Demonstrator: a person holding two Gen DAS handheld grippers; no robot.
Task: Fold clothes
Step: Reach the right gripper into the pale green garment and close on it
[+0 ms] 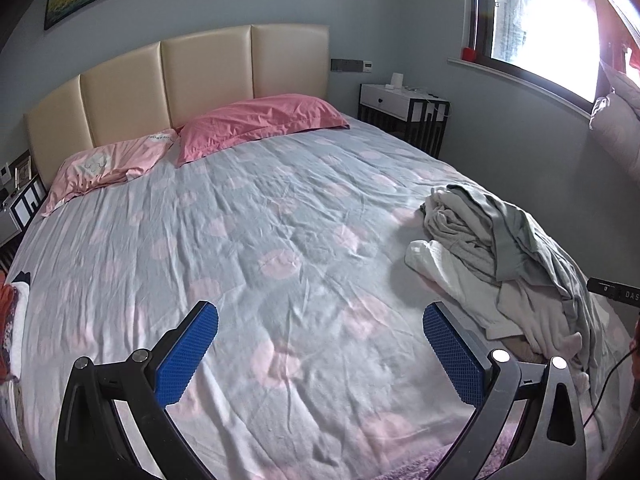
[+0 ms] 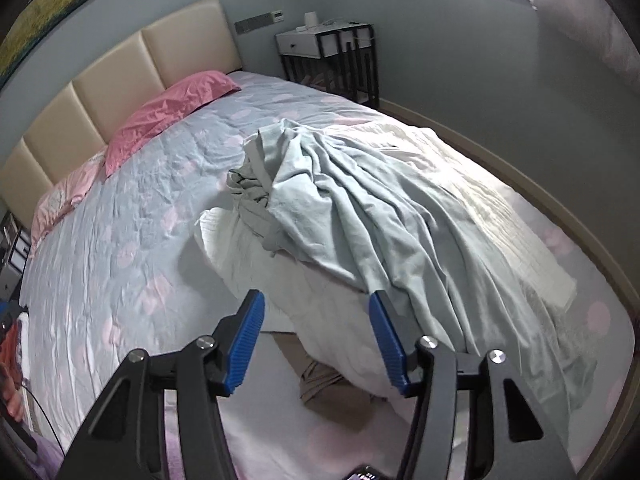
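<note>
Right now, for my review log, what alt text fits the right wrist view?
Open right tongs hover over a heap of clothes, a pale green garment draped on white ones, on a bed with a pink pillow by the headboard.

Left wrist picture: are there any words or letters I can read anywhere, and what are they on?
"DAS": on the black device at the right edge, cut off there.
Light pink pillow: small dark print near its top, too blurred to read.
Wall panel beside the headboard: too small to read.
</note>
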